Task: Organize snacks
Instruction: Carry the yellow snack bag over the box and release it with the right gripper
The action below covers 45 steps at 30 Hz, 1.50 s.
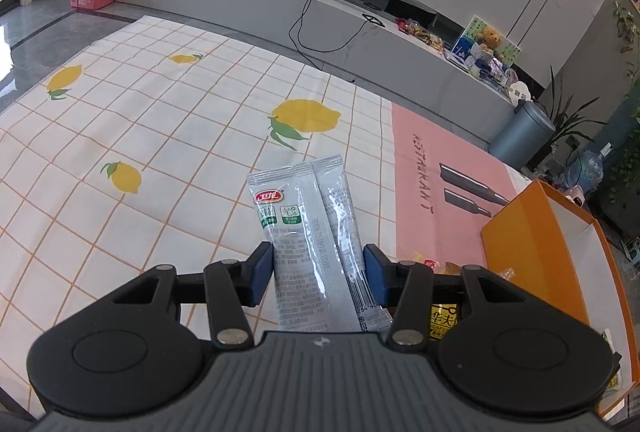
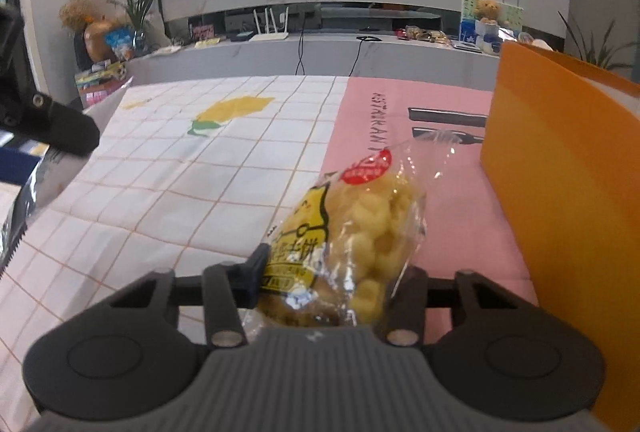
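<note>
Both my claws grasping snacks above the tablecloth.
My left gripper clamps the grey sachet; my right gripper clenches the yellow puff bag beside the orange box.

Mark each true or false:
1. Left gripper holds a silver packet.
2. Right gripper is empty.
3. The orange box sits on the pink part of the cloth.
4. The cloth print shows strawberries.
1. True. The left gripper is shut on the silver packet.
2. False. The right gripper has a clear bag of yellow snacks between its pads.
3. True. The orange box stands on the pink section.
4. False. The tablecloth shows lemons.
</note>
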### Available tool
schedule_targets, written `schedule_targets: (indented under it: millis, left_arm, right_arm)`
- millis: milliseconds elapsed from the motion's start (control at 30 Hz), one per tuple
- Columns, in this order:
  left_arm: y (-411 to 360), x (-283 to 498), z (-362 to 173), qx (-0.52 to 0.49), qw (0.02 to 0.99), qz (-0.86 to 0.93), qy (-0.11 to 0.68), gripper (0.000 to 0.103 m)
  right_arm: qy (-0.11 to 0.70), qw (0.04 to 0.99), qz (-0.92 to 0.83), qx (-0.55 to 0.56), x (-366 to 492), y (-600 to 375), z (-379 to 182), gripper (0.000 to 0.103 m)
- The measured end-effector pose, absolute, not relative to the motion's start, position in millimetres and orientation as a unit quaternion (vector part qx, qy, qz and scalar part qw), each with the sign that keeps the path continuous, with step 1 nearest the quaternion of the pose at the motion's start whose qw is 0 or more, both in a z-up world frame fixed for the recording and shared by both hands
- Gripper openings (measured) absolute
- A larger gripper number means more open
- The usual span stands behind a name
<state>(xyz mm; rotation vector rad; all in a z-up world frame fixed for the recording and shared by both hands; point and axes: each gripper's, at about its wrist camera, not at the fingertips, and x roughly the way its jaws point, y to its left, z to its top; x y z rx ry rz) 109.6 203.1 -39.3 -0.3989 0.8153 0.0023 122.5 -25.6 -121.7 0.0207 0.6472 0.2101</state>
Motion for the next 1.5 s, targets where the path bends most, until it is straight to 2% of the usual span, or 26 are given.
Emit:
schedule_targets:
  millis: [200,433,600,800,1033,1133,1367,1433,1467,1500]
  left_arm:
    - [203.4,105.8,-32.6,-0.191,0.902,-0.001,0.388,0.056]
    - [200.5,96.2,-10.1,-0.192,0.910,-0.002,0.369,0.056]
    - [181.9,92.9,18.9,-0.183,0.921,-0.013,0.345,0.056]
    - [133.2,101.0,39.5,-0.160,0.925,-0.064,0.339,0.056]
    - [68.6,120.4,38.6,-0.126,0.920,-0.108,0.355,0.056]
    - [46.7,130.7,33.9,-0.120,0.916,-0.119,0.363,0.056]
    - [13.4,146.3,17.4,-0.107,0.907,-0.127,0.386,0.056]
    - [9.9,147.0,14.3,-0.107,0.906,-0.125,0.391,0.056]
    - [7.7,147.5,12.9,-0.107,0.905,-0.124,0.393,0.056]
    - [4.8,146.6,12.2,-0.107,0.904,-0.123,0.395,0.056]
  right_arm:
    - [0.277,0.955,0.107,0.012,111.9,-26.6,-103.5,0.036]
    - [0.247,0.959,0.127,0.056,96.9,-42.7,-50.0,0.033]
    - [0.250,0.951,0.131,0.125,95.1,-92.9,-2.7,0.032]
    - [0.278,0.944,0.111,0.141,114.7,-182.7,38.6,0.031]
    - [0.377,0.914,0.092,0.119,181.9,-261.3,18.3,0.031]
    - [0.399,0.911,0.079,0.071,206.8,-263.5,-4.7,0.031]
    - [0.441,0.890,0.108,0.039,246.7,-256.9,-41.8,0.031]
    - [0.444,0.890,0.104,0.019,251.9,-254.4,-47.9,0.035]
    - [0.447,0.888,0.105,0.018,253.5,-254.6,-50.5,0.051]
    - [0.448,0.888,0.104,0.019,254.0,-255.9,-51.3,0.071]
